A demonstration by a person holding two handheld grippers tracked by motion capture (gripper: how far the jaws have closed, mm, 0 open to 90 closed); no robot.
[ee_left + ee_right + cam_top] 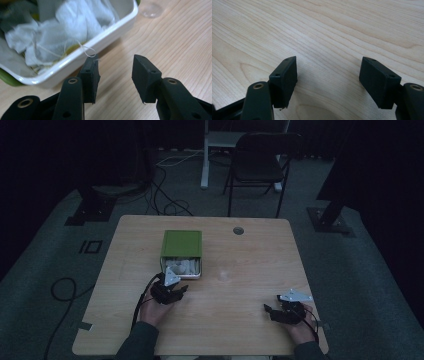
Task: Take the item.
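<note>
The left hand-held gripper (115,72) stands released, jaws apart and empty, just off the near corner of the white tray (82,56); one jaw nearly touches the rim, where a loose thread (86,50) hangs over. The tray slides out of a green box (181,243) and holds crumpled white tea bags (62,30); none is grasped, so the pick appears not yet done. The right hand-held gripper (328,77) is likewise released, empty, low over bare desk (337,30), well apart from the box. Judged stage: early; grasping a tea bag and moving it remain.
</note>
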